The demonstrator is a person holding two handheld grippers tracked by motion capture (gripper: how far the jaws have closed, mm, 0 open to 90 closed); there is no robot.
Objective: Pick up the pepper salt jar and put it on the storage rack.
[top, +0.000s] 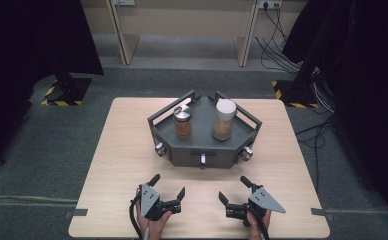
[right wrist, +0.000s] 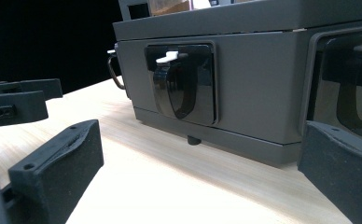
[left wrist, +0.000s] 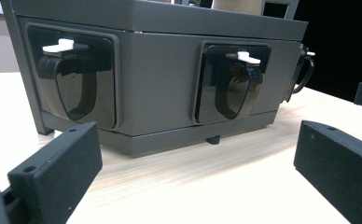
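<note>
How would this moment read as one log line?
left gripper: open, empty | right gripper: open, empty | grey rack: two jars on top

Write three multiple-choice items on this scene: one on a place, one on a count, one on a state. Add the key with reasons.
1. Where do the two jars stand?
A. on top of the grey hexagonal stand
B. on the bare table
C. on the floor

2. How many jars are there?
A. one
B. two
C. four

3. How is the left claw?
A. shut on a jar
B. shut on nothing
C. open

Key: A, the metal-lidded jar and the white-lidded jar stand inside the stand's rails; B, those two jars are the count; C, its jaws stand wide apart above bare wood, as do the right claw's.
</note>
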